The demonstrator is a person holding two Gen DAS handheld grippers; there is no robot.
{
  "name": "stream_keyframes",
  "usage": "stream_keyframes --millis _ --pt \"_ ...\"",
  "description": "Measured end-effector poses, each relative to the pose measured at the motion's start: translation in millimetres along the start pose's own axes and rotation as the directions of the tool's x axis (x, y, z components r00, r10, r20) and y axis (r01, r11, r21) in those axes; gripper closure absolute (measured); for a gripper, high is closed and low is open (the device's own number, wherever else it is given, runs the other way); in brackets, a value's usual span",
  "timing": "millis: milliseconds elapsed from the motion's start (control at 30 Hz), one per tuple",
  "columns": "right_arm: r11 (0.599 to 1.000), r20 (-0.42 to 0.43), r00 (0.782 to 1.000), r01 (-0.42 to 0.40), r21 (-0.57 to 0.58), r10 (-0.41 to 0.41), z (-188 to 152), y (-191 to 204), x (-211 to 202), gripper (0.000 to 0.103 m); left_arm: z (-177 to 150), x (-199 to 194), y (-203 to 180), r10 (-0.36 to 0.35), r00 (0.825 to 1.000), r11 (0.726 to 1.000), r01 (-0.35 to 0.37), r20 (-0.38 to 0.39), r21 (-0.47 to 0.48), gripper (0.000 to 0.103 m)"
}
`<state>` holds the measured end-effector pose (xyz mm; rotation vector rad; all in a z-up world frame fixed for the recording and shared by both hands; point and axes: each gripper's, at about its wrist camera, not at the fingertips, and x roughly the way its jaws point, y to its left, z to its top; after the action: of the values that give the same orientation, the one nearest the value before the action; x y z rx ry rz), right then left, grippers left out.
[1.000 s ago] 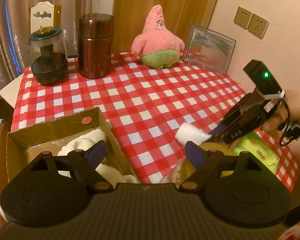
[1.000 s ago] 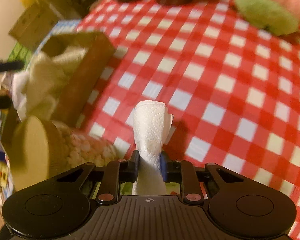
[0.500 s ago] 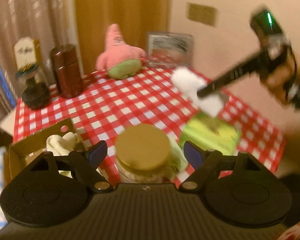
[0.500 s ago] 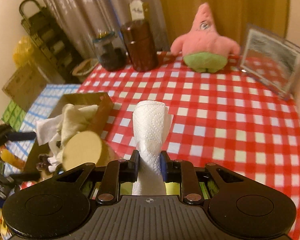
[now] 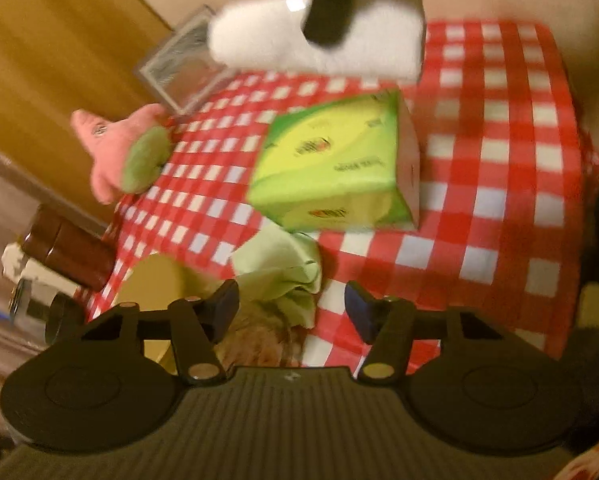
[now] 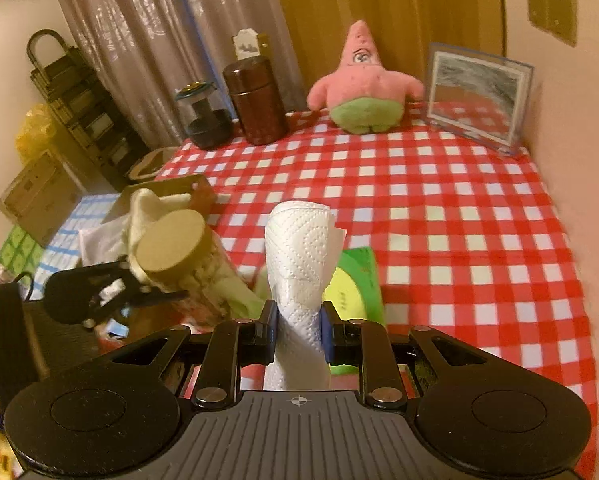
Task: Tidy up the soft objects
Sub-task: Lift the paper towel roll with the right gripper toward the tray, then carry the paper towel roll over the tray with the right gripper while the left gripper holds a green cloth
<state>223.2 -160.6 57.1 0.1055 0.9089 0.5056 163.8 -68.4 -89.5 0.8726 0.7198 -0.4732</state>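
Paper towel lifted over the bench
Right gripper (image 6: 298, 332) jaws grasp the paper towel (image 6: 301, 256); left gripper (image 5: 290, 307) jaws, just closing, hold nothing above the green cloth (image 5: 281, 264).

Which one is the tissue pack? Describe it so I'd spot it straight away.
Start at the red-and-white checked tablecloth and look to the near edge, in front of the left gripper. The tissue pack is the bright green-and-yellow soft block lying flat there. Unlike the crumpled pale green cloth beside it, it is squared-off and printed.
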Motion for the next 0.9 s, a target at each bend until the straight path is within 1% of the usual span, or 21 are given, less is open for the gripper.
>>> stream_keyframes --millis 100,200,333,433,567,600,700,733,767,900 --pt "1.0 0.029 0.999 0.027 0.006 -0.027 -11.8 -2.9 -5.0 0.081 3.7 23.6 -5.4 0.007 1.0 1.0 -0.007 -0.023 0.021 0.052" --pt "0.999 0.05 0.998 0.032 0.029 -0.033 -22.3 -9.3 -8.4 0.081 5.8 43.9 -9.6 0.025 0.999 0.999 -0.024 -0.043 0.04 0.055" --pt "0.997 0.066 0.997 0.045 0.054 -0.049 -33.5 -16.2 -11.9 0.081 8.0 62.8 -14.6 0.055 0.997 0.994 -0.049 -0.059 0.099 0.058" --pt "0.996 0.074 0.995 0.061 0.067 -0.066 -41.2 -21.4 -14.5 0.081 9.2 72.3 -22.0 0.074 0.995 0.985 -0.063 -0.062 0.159 0.061" --pt "0.993 0.074 0.994 0.071 0.09 -0.078 -48.8 -29.9 -17.7 0.081 11.4 81.4 -27.5 0.095 0.992 0.974 -0.077 -0.078 0.212 0.074" --pt "0.992 0.076 0.994 0.074 0.099 -0.081 -50.7 -32.1 -19.1 0.081 11.3 83.1 -28.9 0.101 0.992 0.972 -0.081 -0.08 0.219 0.075" --pt "0.991 0.076 0.994 0.073 0.112 -0.082 -55.0 -34.2 -22.6 0.081 11.3 89.0 -29.5 0.112 0.989 0.967 -0.087 -0.096 0.238 0.086" --pt "0.991 0.078 0.993 0.074 0.113 -0.083 -56.2 -34.0 -24.3 0.081 11.0 90.8 -29.0 0.112 0.988 0.967 -0.085 -0.103 0.241 0.095" --pt "0.99 0.08 0.993 0.074 0.116 -0.084 -57.2 -33.9 -25.9 0.081 10.7 90.7 -29.4 0.113 0.988 0.967 -0.085 -0.106 0.24 0.099" --pt "0.989 0.089 0.992 0.076 0.128 -0.087 -59.0 -33.8 -33.4 0.081 11.9 76.1 -24.8 0.099 0.991 0.977 -0.079 -0.093 0.2 0.101"
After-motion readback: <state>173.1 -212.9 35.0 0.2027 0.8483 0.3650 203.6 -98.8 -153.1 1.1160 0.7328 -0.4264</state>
